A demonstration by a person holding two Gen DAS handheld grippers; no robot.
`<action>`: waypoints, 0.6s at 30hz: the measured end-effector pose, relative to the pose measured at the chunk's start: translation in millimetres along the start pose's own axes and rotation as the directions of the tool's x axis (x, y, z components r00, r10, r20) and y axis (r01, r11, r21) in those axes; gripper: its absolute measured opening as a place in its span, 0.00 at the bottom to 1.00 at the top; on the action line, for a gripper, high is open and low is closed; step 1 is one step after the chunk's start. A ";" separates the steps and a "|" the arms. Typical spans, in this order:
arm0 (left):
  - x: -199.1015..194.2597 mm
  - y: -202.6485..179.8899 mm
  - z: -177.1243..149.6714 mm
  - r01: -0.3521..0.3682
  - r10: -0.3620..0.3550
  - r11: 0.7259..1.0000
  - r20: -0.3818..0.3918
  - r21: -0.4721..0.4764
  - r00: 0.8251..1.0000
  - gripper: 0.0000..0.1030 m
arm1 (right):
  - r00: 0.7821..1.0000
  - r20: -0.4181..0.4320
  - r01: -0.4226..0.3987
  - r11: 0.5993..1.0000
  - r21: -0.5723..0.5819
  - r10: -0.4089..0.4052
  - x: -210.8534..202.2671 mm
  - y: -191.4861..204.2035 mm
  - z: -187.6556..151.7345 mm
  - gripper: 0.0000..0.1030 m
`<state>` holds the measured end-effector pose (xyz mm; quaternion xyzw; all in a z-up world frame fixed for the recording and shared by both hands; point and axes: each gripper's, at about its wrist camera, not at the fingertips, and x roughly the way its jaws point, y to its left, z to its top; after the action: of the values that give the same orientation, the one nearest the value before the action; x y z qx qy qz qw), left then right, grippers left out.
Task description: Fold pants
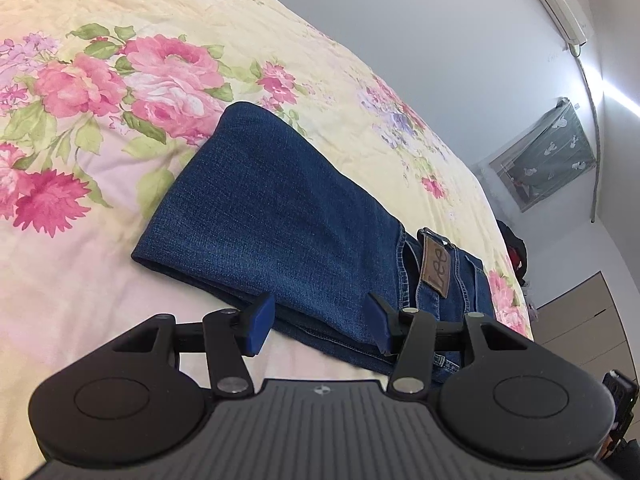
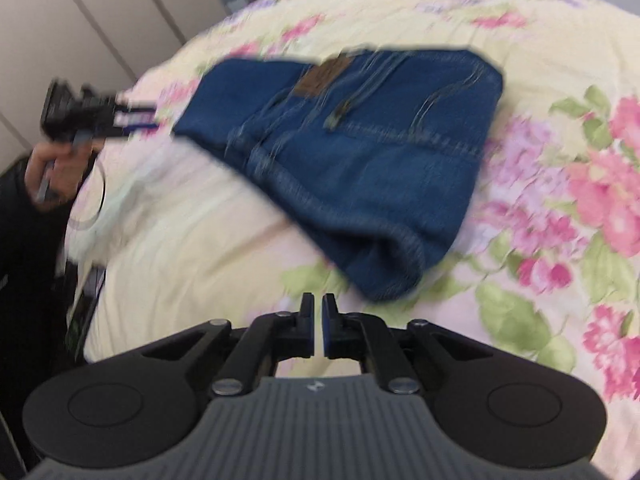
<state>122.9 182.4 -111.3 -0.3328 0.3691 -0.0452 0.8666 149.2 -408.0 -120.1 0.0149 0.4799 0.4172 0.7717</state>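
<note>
Dark blue jeans (image 1: 272,216) lie folded into a compact stack on the floral bedspread (image 1: 120,80), with a brown leather label (image 1: 436,266) showing at the waistband. My left gripper (image 1: 320,320) is open, its blue pads either side of the near edge of the jeans, holding nothing. In the right wrist view the jeans (image 2: 360,160) appear blurred, and my right gripper (image 2: 318,320) is shut and empty, just short of the near corner of the jeans. The left gripper (image 2: 136,116) shows there at the far left, beside the jeans.
A wardrobe (image 2: 80,20) stands past the bed's left edge in the right wrist view. A white wall with an air conditioner (image 1: 556,0) and a covered window (image 1: 548,156) lie beyond the bed. The person's hand (image 2: 56,168) holds the left gripper.
</note>
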 end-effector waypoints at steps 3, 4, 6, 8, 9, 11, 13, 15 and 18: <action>-3.1 1.4 -0.2 -0.004 0.004 1.000 0.001 0.002 1.000 0.56 | 0.991 0.121 0.055 0.998 0.033 -0.059 -11.5 -9.3 14.6 0.06; -3.0 2.7 -0.3 -0.007 0.007 1.000 0.000 -0.002 1.000 0.56 | 0.984 0.155 0.079 0.995 0.058 -0.087 -12.7 -14.0 20.1 0.10; -2.4 5.4 -0.4 -0.013 0.013 1.000 -0.002 -0.013 1.000 0.56 | 0.972 0.173 0.137 0.983 0.119 -0.157 -8.7 -24.0 29.5 0.23; -2.9 7.9 0.0 -0.014 0.014 1.000 0.001 -0.019 1.000 0.56 | 0.973 0.106 0.189 0.969 0.162 -0.207 6.3 -31.8 36.1 0.23; -3.8 8.6 0.2 -0.013 0.013 1.000 0.004 -0.020 1.000 0.56 | 0.982 0.008 0.184 0.968 0.168 -0.188 26.2 -31.7 31.9 0.18; -6.1 11.4 1.8 -0.013 0.013 1.000 0.012 -0.023 1.000 0.56 | 0.985 -0.024 0.174 0.974 0.146 -0.172 33.8 -25.9 27.0 0.19; -7.8 16.2 4.0 -0.018 0.018 0.999 0.018 -0.032 1.000 0.56 | 0.981 -0.052 0.191 0.978 0.084 -0.187 41.8 -9.2 15.5 0.24; -9.0 22.3 6.3 -0.028 0.030 0.999 0.026 -0.045 0.999 0.57 | 0.975 -0.080 0.210 0.976 0.056 -0.206 43.2 -0.2 7.5 0.24; -10.0 34.6 8.1 -0.043 0.047 0.996 0.039 -0.084 0.998 0.61 | 0.973 -0.096 0.217 0.974 0.061 -0.211 35.6 4.4 5.4 0.20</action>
<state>115.3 216.8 -122.2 -0.3608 0.3601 -0.0035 0.8603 157.3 -379.6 -141.3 -0.0280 0.5271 0.3145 0.7890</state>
